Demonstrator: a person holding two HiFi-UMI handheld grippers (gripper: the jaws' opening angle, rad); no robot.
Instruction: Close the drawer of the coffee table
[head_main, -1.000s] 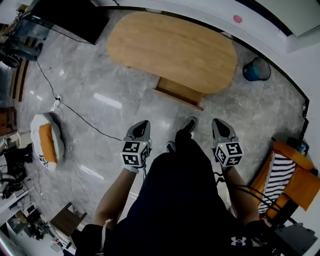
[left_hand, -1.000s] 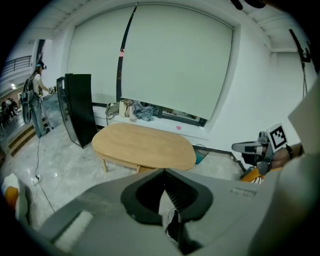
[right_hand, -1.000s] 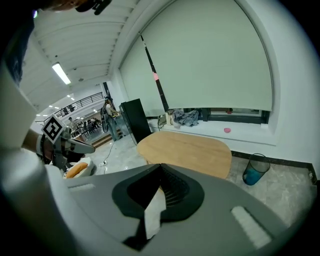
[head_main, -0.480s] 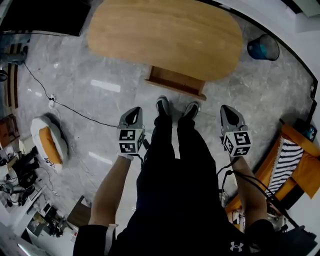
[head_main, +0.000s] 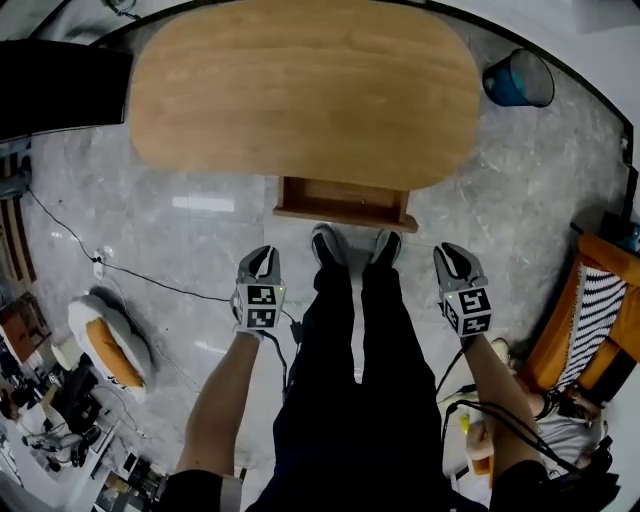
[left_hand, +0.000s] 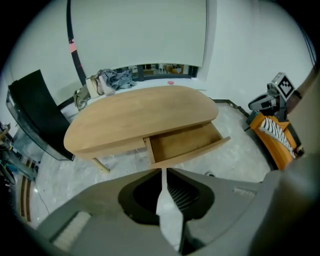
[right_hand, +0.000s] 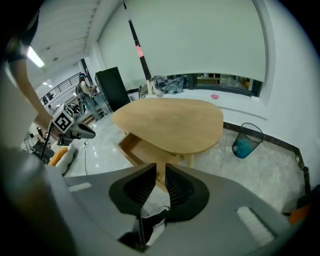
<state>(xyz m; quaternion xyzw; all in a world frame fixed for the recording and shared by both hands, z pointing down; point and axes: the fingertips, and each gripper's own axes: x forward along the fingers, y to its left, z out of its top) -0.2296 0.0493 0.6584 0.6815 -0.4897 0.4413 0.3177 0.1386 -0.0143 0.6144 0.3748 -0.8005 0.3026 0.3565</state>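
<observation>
Stepping up to the oval light-wood desk (head_main: 300, 90), its wooden drawer (head_main: 345, 203) open, the person has lowered the left gripper (head_main: 262, 256) and right gripper (head_main: 448, 253), jaws just parted slightly, empty, poised to push.

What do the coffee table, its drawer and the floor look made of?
The coffee table and drawer look like light wood or veneer, matte, with faint grain. The floor looks like polished grey stone or marble-look tile, veined, with glossy reflections.
</observation>
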